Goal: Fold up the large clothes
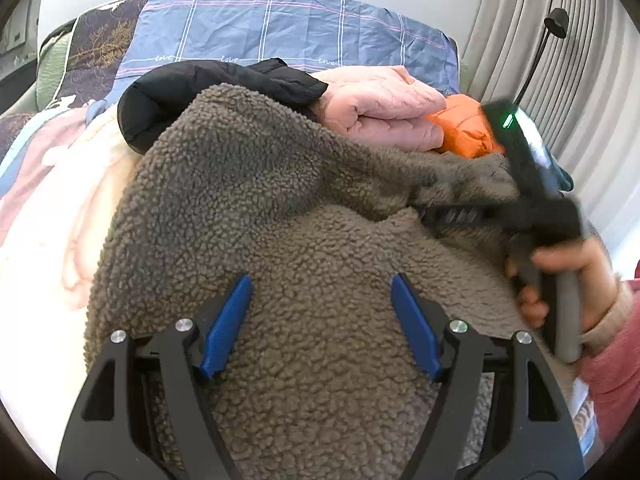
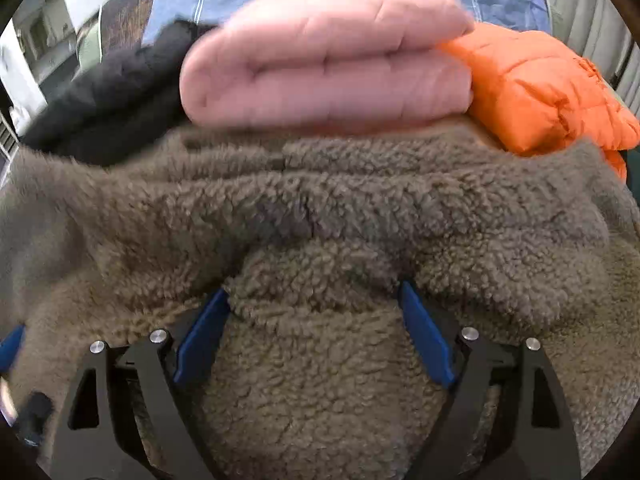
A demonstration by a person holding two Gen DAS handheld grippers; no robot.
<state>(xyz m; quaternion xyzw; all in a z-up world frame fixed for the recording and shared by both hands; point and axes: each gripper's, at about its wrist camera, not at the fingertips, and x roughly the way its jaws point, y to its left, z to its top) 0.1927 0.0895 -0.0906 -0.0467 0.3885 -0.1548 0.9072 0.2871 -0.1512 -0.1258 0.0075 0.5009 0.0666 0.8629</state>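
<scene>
While the brown fleece jacket (image 1: pixel 280 240) lies spread over the bed, my left gripper (image 1: pixel 320 312) hovers above its middle with both blue fingers (image 1: pixel 226 324) set wide apart and nothing between them. My right gripper (image 2: pixel 316 320) is also spread wide; a bulge of the fleece sits between its blue fingers (image 2: pixel 426 336), and their tips are tucked under a thick rolled fold of the jacket that runs across just past them, but they are not closed on the cloth. From the left view, the right gripper shows blurred at the jacket's right edge, held in my right hand (image 1: pixel 568 280). Beyond the jacket's far edge, touching it, sit a folded pink quilted coat (image 2: pixel 328 68), a black coat (image 1: pixel 200 92) to the left of the pink one, and an orange puffer coat (image 2: pixel 540 88) to its right. Farther behind them lies a blue checked sheet (image 1: pixel 280 28).
</scene>
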